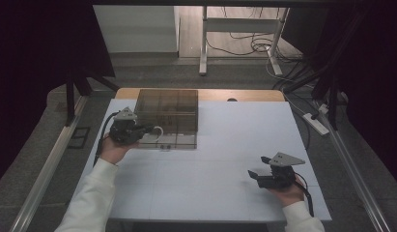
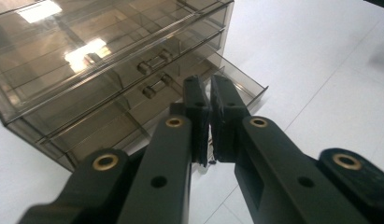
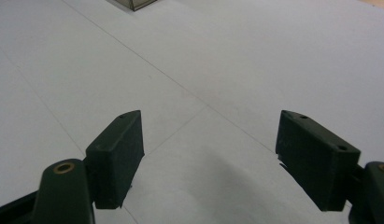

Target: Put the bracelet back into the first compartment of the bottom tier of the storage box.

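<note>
The smoky clear drawer box [image 1: 168, 116] stands at the worktop's [image 1: 225, 183] far edge, towards its far-left corner, its bottom drawer [image 2: 180, 100] pulled partly out. The left hand-held gripper [image 1: 148, 129] sits at that drawer's front, jaws pressed together. The right hand-held gripper [image 1: 257, 166] rests near the near-right corner, jaws spread over bare worktop.

The high view is dim, its corners black, with the white table [image 1: 215, 159] the brightest area. In the left gripper view, 2 ceiling-light glares sit on the smoky drawer box [image 2: 87, 56] beyond the fingers [image 2: 196, 100], whose near bases blur. A soft shadow lies between the right fingers [image 3: 117, 149].
</note>
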A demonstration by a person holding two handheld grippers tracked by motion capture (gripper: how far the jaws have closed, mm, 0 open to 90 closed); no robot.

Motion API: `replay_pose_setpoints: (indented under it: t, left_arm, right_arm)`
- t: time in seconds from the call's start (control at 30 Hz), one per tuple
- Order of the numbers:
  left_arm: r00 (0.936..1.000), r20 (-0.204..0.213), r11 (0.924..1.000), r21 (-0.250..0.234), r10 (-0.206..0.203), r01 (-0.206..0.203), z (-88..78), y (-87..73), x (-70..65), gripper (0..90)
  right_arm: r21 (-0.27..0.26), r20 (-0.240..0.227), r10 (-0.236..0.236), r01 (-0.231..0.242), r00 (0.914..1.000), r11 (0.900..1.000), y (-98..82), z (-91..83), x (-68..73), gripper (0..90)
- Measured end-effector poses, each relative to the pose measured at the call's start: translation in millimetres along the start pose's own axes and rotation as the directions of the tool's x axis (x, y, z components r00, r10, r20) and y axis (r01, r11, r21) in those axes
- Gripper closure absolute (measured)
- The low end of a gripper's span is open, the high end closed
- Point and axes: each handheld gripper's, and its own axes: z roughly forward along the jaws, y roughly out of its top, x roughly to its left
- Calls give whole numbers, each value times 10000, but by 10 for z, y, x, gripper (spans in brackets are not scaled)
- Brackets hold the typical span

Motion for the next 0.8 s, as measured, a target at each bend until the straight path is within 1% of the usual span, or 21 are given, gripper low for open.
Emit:
replay_pose_setpoints:
  t: [0.2,0.37,0.57,0.8]
  left_arm:
    - [9995,-214,9997,-73,-217,215,-31,-32,69,857]
    - [9986,-433,9995,-75,-312,309,-52,-59,114,857]
    - [9975,-603,9993,-23,-381,381,-49,-86,153,857]
    - [9949,-850,9985,-33,-548,547,-53,-124,212,857]
  right_arm:
    - [46,3,-7,7,10000,10000,-1,3,-1,234]
    - [48,3,-17,17,10000,10000,-1,6,2,234]
    - [51,0,-20,20,10000,10000,-3,9,3,234]
    - [80,-2,-29,29,10000,10000,-3,12,3,234]
